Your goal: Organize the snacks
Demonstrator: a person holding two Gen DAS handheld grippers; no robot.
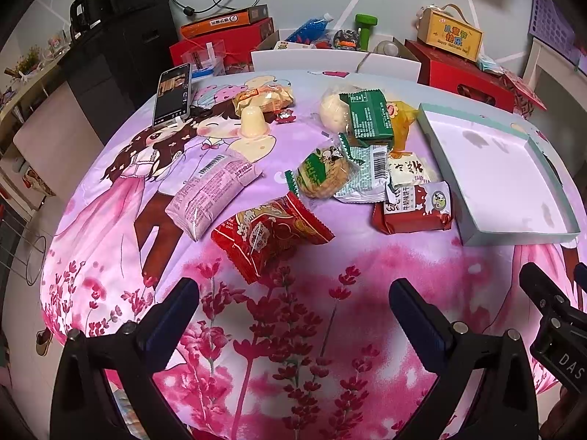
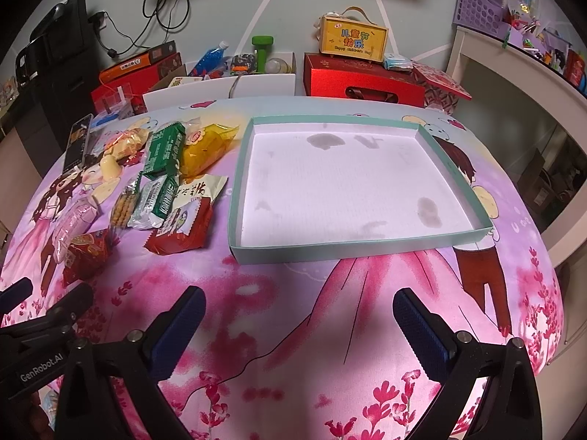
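Several wrapped snacks lie on a pink cartoon cloth. In the left wrist view a red packet (image 1: 269, 234) is nearest, with a pink packet (image 1: 214, 190), a green biscuit pack (image 1: 324, 172), a green box (image 1: 368, 117) and a red milk-biscuit packet (image 1: 414, 209) around it. A shallow teal-rimmed box lid (image 2: 234, 187), empty inside, sits right of the snack pile (image 2: 161, 190). My left gripper (image 1: 293, 315) hangs open just short of the red packet. My right gripper (image 2: 299, 324) is open in front of the lid's near wall. Neither holds anything.
A phone (image 1: 172, 93) leans at the far left of the table. Beyond the far edge stand red gift boxes (image 2: 363, 80), a yellow carry box (image 2: 352, 36), bottles and white chair backs (image 2: 264, 84). A white shelf (image 2: 521, 73) is on the right.
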